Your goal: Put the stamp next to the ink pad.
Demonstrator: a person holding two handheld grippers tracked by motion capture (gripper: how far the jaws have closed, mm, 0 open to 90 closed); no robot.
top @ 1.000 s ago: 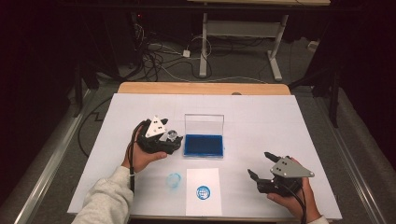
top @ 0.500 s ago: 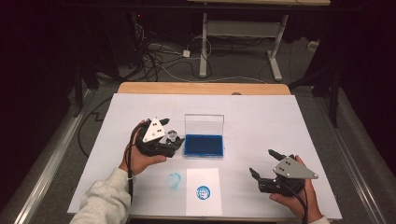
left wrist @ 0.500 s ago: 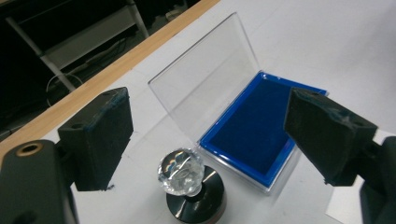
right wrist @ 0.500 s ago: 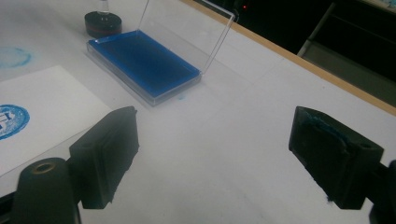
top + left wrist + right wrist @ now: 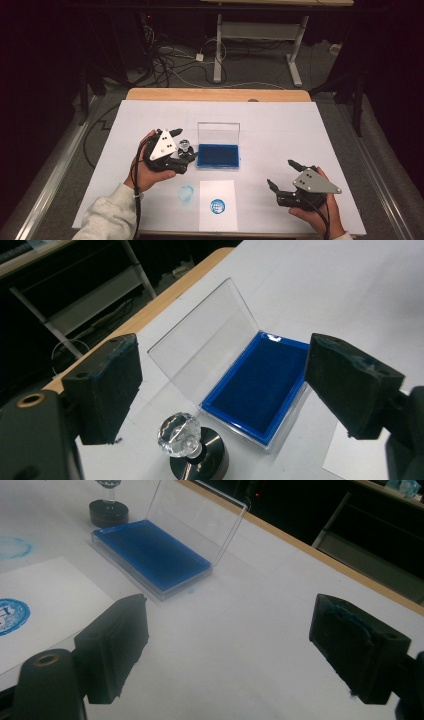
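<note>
A round black stamp with a clear crystal knob [image 5: 185, 147] [image 5: 184, 436] stands upright on the white table, just left of the ink pad. The blue ink pad [image 5: 218, 155] [image 5: 260, 385] [image 5: 150, 555] lies in its clear case with the lid raised at the back. My left gripper [image 5: 183, 145] [image 5: 225, 375] hovers open over the stamp, its pads apart from the knob. Near the front right my right gripper [image 5: 281, 173] [image 5: 240, 630] is open; its jaws have just been opening and nothing is between them.
A white paper sheet [image 5: 217, 192] with a round blue stamp print [image 5: 217, 205] [image 5: 10, 616] lies at the front edge. A faint blue smudge [image 5: 186, 193] marks the table left of it. A wooden strip [image 5: 217, 94] borders the far edge.
My left gripper has drawn slightly back and up from the stamp, which stays standing. My right gripper's jaws stand wider than a second ago.
</note>
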